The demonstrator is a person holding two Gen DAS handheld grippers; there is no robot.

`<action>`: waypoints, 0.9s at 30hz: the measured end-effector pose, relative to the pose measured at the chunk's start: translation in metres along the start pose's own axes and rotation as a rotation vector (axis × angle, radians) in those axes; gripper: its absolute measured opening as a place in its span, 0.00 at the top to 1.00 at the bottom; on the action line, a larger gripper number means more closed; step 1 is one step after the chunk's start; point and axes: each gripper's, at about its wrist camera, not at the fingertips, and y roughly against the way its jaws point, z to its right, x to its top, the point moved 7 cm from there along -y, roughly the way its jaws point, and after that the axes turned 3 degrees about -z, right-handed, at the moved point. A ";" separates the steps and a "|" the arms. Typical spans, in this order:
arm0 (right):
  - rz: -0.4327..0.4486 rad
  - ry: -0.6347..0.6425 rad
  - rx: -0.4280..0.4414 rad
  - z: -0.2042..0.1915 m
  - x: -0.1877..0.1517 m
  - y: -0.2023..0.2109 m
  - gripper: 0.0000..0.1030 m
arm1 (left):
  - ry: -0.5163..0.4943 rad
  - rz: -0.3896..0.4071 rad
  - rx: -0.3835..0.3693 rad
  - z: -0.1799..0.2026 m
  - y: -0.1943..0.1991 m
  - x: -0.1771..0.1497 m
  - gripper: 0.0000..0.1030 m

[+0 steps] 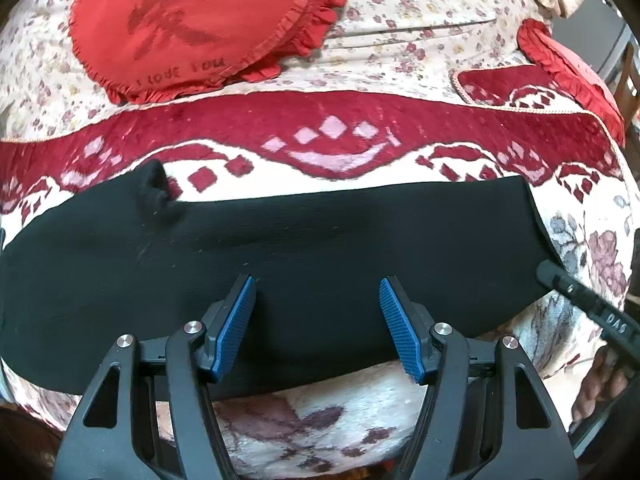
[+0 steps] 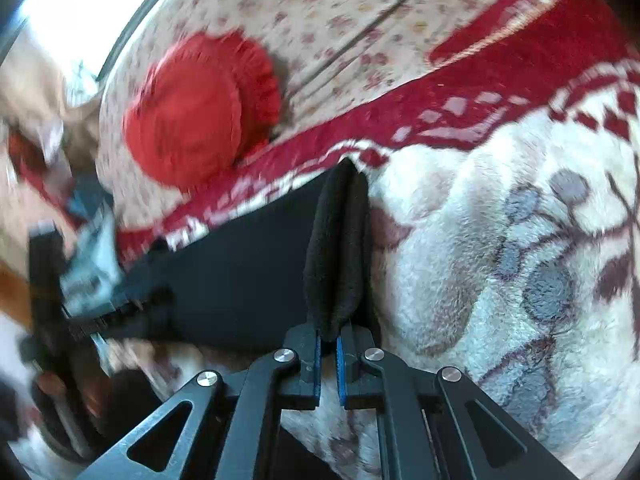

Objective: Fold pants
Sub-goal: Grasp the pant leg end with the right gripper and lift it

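1. Black pants (image 1: 320, 240) lie flat in a long band across the blanket (image 1: 340, 404) on the bed, running left-right in the left wrist view; one end bunched at upper left, the other ends in a clean edge at right.
2. Left gripper (image 1: 318, 328) hangs over the near edge of the pants, tongs wide, nothing between the pads.
3. Right gripper (image 2: 329, 360) has tongs narrow, pinched on a fold of the pants' end edge; cloth stands up from the pads in a soft ridge.
4. Handling, judged: light, limp, thick-ish knit w/ fleecy inside. Won't hold shape, drapes & sags, likely clings to the fuzzy blanket when dragged. Not fragile.
5. Where to hold: edges/corners, both layers together. Left should take the near edge or the other corner of that same end so it lifts evenly.
6. Room: open blanket past the right end & in front. Red heart cushion (image 1: 200, 20) sits behind, well apart from the pants; second red cushion (image 1: 572, 68) far right. Bed edge near the bottom, so watch for cloth sliding off.
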 end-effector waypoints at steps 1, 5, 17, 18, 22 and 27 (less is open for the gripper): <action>0.016 0.009 -0.021 0.001 0.002 0.005 0.89 | -0.007 0.005 -0.004 0.004 0.001 0.002 0.38; 0.058 0.068 -0.103 0.004 0.008 0.026 0.68 | -0.036 0.010 -0.014 0.019 -0.001 0.011 0.37; 0.025 0.042 -0.029 0.011 -0.004 0.011 0.60 | -0.124 -0.023 -0.077 0.064 -0.019 0.036 0.37; 0.022 0.045 -0.023 0.011 -0.004 0.010 0.60 | -0.131 -0.027 -0.088 0.068 -0.021 0.039 0.37; 0.021 0.043 -0.008 0.012 -0.005 0.004 0.59 | -0.157 -0.040 -0.130 0.082 -0.025 0.046 0.37; 0.023 0.053 0.007 0.011 -0.006 0.000 0.57 | -0.211 -0.028 -0.132 0.105 -0.029 0.059 0.37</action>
